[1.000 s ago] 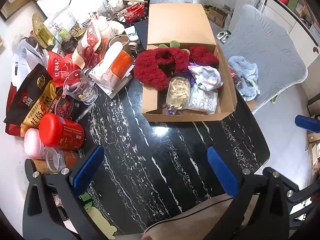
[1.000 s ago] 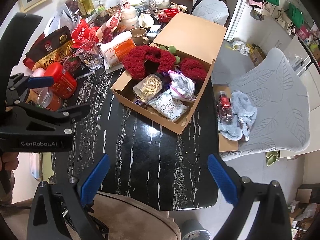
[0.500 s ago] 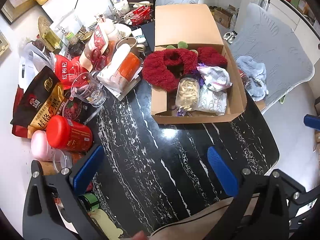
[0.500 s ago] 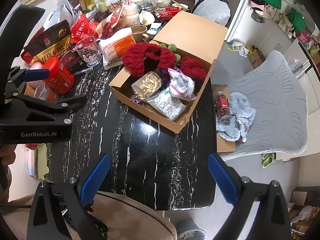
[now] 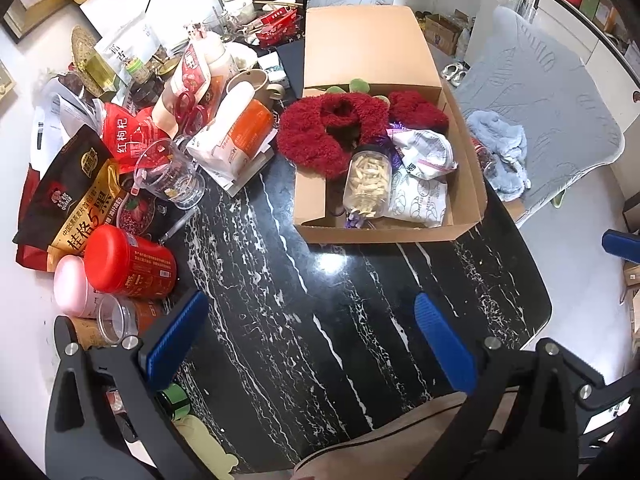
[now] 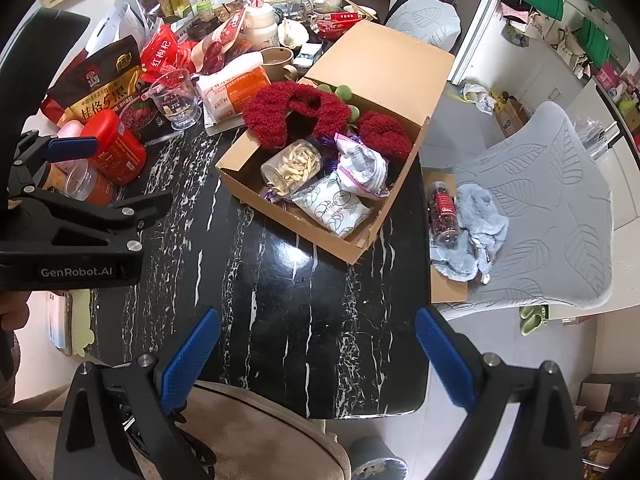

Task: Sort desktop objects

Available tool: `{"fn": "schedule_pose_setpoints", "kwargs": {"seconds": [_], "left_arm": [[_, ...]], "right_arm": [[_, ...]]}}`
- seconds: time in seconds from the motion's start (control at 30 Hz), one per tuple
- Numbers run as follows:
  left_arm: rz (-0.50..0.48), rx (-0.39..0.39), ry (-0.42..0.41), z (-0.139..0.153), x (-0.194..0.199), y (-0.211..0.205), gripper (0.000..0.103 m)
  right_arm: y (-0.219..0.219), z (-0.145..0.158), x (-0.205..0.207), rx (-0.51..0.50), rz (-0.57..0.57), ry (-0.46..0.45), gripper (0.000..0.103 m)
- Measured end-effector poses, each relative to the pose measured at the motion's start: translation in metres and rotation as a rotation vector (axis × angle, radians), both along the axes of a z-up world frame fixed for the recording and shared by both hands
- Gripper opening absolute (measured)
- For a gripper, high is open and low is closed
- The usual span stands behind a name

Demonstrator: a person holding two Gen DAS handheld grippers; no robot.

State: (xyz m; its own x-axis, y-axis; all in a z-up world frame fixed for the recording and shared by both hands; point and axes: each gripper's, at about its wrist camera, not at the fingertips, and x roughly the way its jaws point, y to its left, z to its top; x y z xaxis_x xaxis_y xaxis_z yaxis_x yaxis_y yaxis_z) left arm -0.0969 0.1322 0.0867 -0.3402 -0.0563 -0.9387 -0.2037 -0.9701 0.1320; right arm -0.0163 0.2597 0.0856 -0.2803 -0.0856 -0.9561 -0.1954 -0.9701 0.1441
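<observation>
L wrist view: my left gripper (image 5: 310, 338) hangs over the black marble bench (image 5: 280, 320), jaws spread wide, nothing btwn them. Cardboard box (image 5: 384, 232) sits mid-bench, lid flapped back away from me. Inside: clear jar (image 5: 368, 182) of pale slices lying on its side, long axis running near-to-far, lid end toward me; red fuzzy scarf (image 5: 320, 136) curled at the far left corner, spilling over the box's left wall; white zip bag (image 5: 424, 152) just right of the jar. Left of the box, a red canister (image 5: 128, 264) lies on its side, its red end pointing left, among pouches & a clear measuring cup (image 5: 172, 176).

R wrist view: right gripper (image 6: 316, 358) also wide open, empty, at the bench's near edge. Box sits diagonal here; jar lies w/ long axis slanting lower-left to upper-right. Left gripper shows at the left edge, above the red canister. A grey chair (image 6: 560, 208) w/ blue cloth (image 6: 476, 232) stands right of the bench.
</observation>
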Motion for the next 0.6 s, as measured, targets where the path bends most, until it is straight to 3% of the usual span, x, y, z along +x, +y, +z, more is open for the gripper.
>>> {"fn": "schedule_pose_setpoints", "kwargs": {"seconds": [0.6], "left_arm": [[-0.002,0.033,-0.021,-0.0069,0.0005,-0.0011,0.103]], "right_arm": [[-0.0049,-0.0037,-0.0008,0.003,0.011,-0.015,0.099]]}}
